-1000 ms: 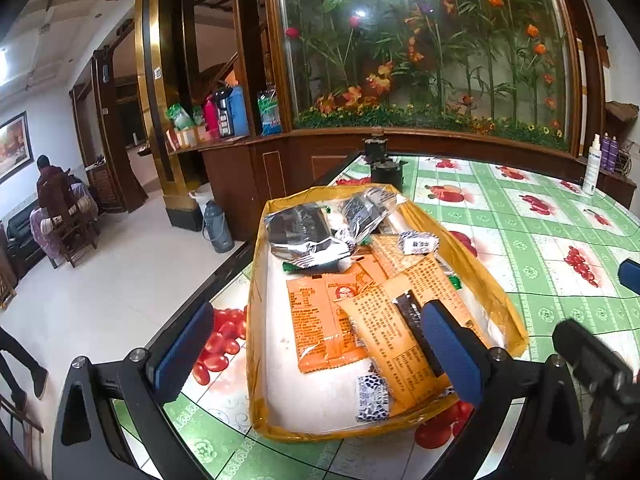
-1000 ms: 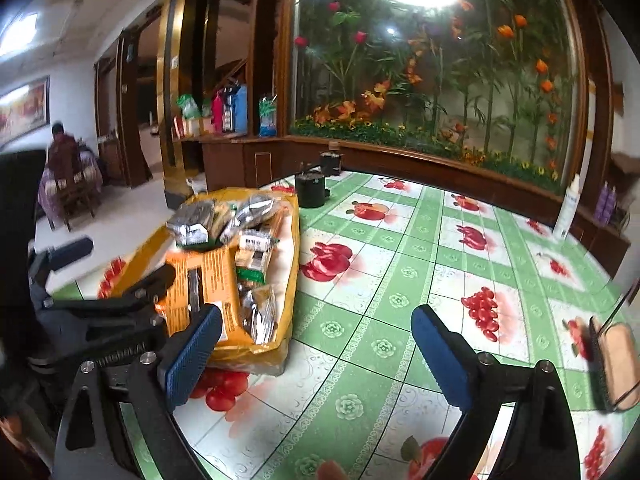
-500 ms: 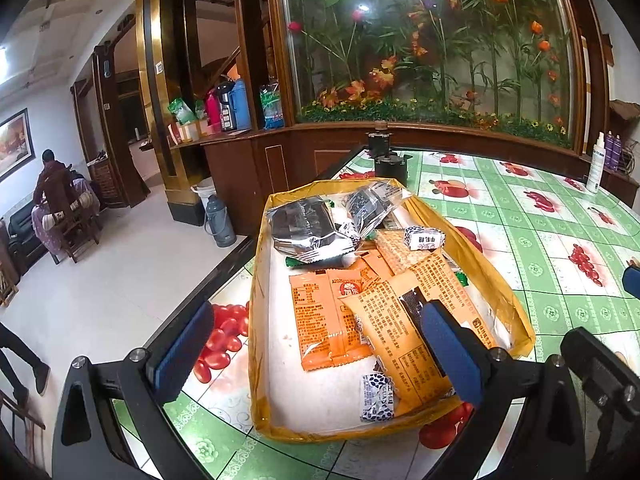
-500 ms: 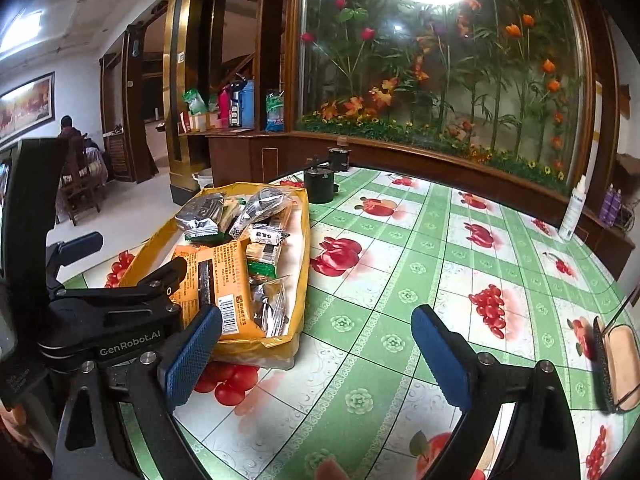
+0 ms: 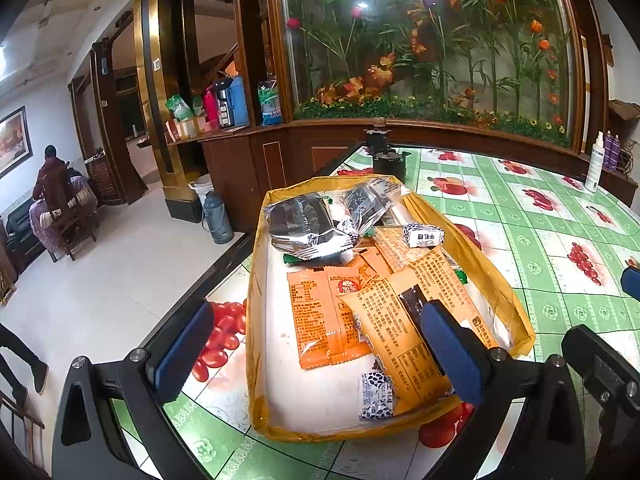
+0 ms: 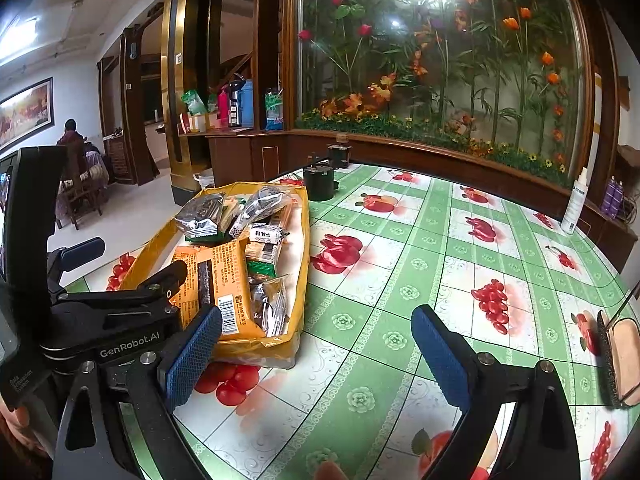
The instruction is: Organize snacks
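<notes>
Yellow snack tray (image 5: 256, 280) on fruit-print tablecloth (image 6: 440, 248) near table's edge, long axis running away from grippers; orange packets (image 5: 320, 316) lie lengthwise, silver packets (image 5: 304, 228) at far end; left gripper (image 5: 316, 352) spread wide, empty, over near end; right gripper (image 6: 316, 356) likewise wide apart, empty, beside tray.

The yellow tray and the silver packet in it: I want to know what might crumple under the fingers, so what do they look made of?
Yellow tray: seemingly thin glossy plastic or coated card; its rim sags and wrinkles. Silver packet: looks like metallised foil film, mirror-shiny and sharply creased. Both probably deform easily.
</notes>
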{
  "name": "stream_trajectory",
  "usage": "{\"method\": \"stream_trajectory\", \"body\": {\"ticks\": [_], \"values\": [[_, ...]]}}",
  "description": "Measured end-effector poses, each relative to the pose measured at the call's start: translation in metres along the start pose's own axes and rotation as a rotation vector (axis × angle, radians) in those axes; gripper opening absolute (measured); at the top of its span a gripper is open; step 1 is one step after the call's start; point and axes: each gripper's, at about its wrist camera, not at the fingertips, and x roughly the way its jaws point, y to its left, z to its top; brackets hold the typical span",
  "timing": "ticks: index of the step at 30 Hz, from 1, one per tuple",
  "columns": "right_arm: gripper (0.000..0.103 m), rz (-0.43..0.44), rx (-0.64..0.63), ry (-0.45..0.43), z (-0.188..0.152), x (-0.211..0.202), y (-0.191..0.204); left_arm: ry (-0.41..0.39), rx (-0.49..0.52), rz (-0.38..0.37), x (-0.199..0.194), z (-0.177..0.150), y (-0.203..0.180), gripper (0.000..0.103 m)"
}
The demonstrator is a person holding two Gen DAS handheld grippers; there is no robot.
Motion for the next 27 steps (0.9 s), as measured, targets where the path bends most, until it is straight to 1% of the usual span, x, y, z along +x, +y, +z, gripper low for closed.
{"method": "stream_trajectory", "body": {"ticks": [27], "values": [[0.098,-0.001,-0.001,0.000,0.0000,0.0000,0.0004,0.005,-0.008,-0.002,0.0020,-0.0028,-0.0020,0.103]]}}
